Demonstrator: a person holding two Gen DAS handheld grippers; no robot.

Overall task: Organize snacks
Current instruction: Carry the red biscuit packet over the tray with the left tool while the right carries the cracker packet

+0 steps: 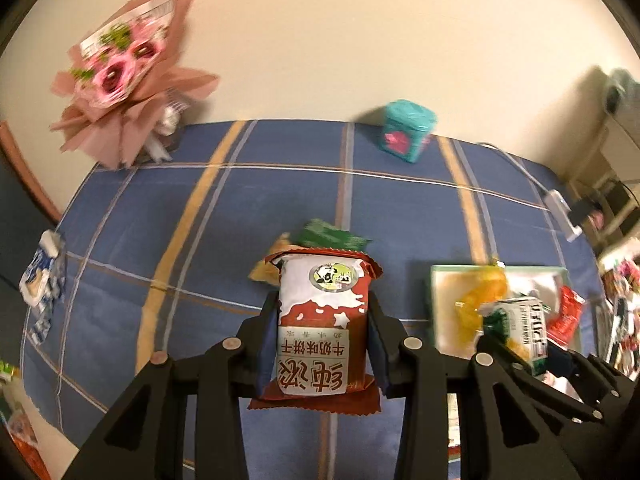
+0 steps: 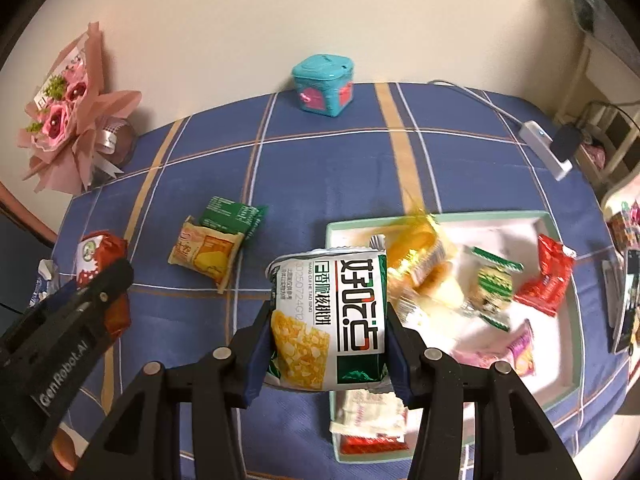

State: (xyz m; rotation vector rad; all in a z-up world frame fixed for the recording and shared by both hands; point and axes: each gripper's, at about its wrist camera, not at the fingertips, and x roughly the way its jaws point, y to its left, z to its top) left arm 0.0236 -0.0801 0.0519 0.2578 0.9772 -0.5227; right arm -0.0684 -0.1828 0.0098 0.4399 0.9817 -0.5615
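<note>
A red and white milk biscuit packet [image 1: 324, 328] is pinched between the pads of the left tongs [image 1: 323, 340], held clear above the blue checked tabletop [image 1: 280, 184]. A green and white walnut cookie packet [image 2: 328, 320] is pinched by the right tongs [image 2: 326, 344], just over the near left rim of the pale green tray [image 2: 560, 236], in which several snacks already lie. An orange packet [image 2: 206, 254] and a dark green packet [image 2: 232, 214] are left on the tabletop, touching each other. The step in hand is judged to be carrying both packets to the tray. It is best done if each packet is brought fully over a bare patch of tray before the pinch is eased, and if the two tongs are kept apart so neither packet is knocked.
</note>
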